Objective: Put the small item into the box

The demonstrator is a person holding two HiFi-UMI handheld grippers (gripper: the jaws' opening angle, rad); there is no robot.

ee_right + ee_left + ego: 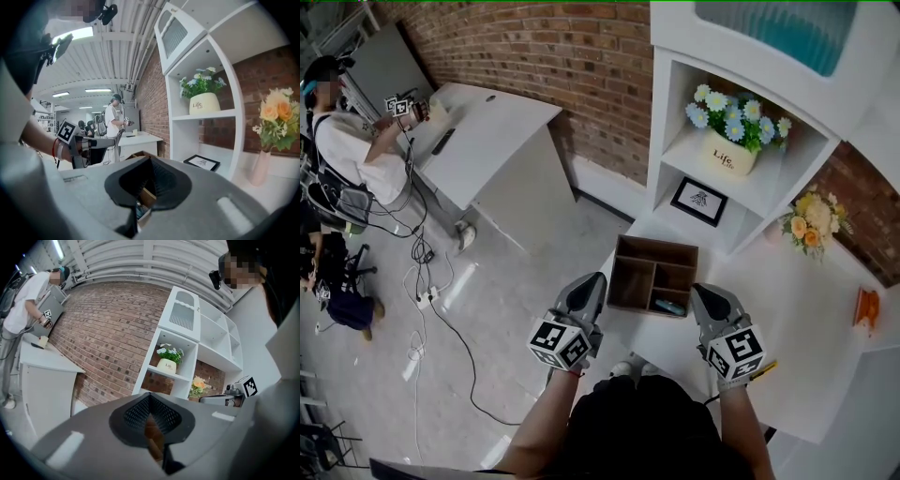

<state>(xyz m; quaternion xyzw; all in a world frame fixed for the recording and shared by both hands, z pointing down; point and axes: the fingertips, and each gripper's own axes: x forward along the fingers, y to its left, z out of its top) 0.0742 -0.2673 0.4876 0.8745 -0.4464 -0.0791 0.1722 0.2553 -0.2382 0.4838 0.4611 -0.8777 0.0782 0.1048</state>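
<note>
A brown wooden box (pixel 654 272) with several compartments stands on the white table (pixel 806 328) in front of me. A small teal item (pixel 669 307) lies in its near right compartment. My left gripper (pixel 592 283) hangs just off the box's near left corner, jaws shut and nothing between them. Just off the near right corner, my right gripper (pixel 704 293) is shut too, also with nothing held. In the right gripper view a slit below the shut pads (pixel 164 180) shows the box's wood (pixel 149 197) and the teal item (pixel 140 209). The left gripper view shows only wood (pixel 152 428) past its jaws.
A white shelf unit (pixel 741 202) behind the box holds a flower pot (pixel 731 150) and a framed picture (pixel 699 200). A vase of orange flowers (pixel 812 223) and an orange object (pixel 866 308) sit to the right. A person (pixel 342 141) works at a white desk (pixel 483 131); cables (pixel 441 319) cross the floor.
</note>
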